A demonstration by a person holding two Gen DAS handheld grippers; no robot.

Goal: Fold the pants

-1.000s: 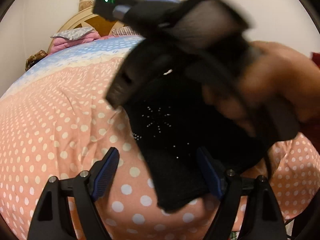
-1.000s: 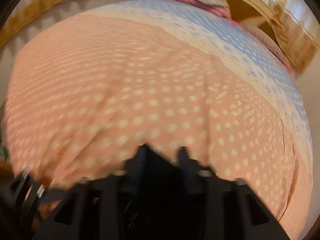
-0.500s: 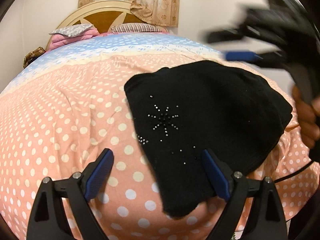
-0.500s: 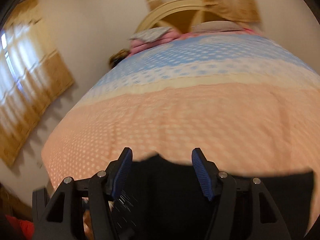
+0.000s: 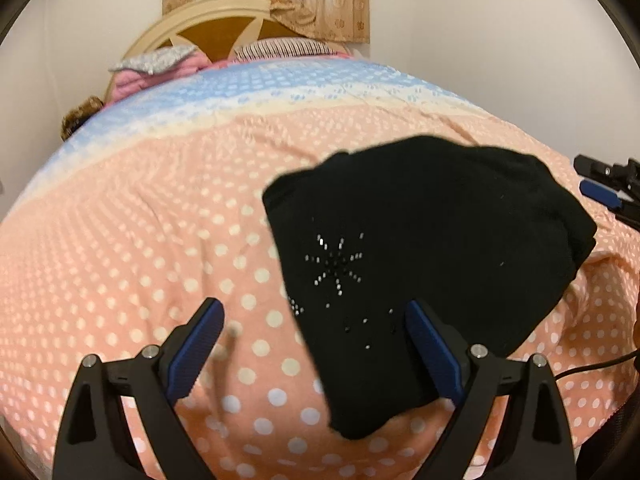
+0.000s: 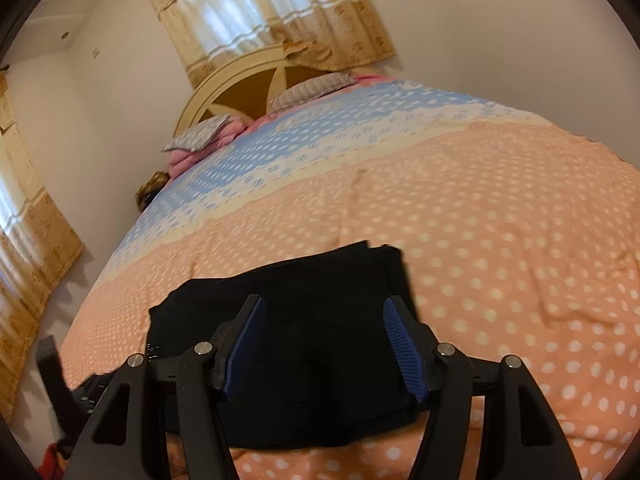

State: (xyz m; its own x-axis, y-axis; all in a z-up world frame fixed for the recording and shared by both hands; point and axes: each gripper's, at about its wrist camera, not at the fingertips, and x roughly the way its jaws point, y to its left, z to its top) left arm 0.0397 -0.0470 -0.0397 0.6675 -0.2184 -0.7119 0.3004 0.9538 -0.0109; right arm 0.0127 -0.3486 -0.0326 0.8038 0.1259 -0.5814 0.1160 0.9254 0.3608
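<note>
The black pants (image 5: 432,256) lie folded in a compact pile on the bed, with a rhinestone star pattern (image 5: 338,264) on top. My left gripper (image 5: 314,346) is open and empty, hovering at the pile's near left corner. My right gripper (image 6: 322,346) is open and empty, above the pants (image 6: 304,320) in the right wrist view. The right gripper's blue fingers (image 5: 600,192) show at the right edge of the left wrist view, beside the pile.
The bed has a peach polka-dot cover (image 5: 140,240) with a blue band (image 5: 240,92) toward the head. Pillows (image 5: 156,60) and a round headboard (image 5: 224,28) are at the far end. A curtained window (image 6: 260,8) is behind. A cable (image 5: 592,368) trails at the right.
The right gripper let go of the pants, opened and pulled away to the right of the pile. The pants now lie flat on the bed. The left gripper stayed open.
</note>
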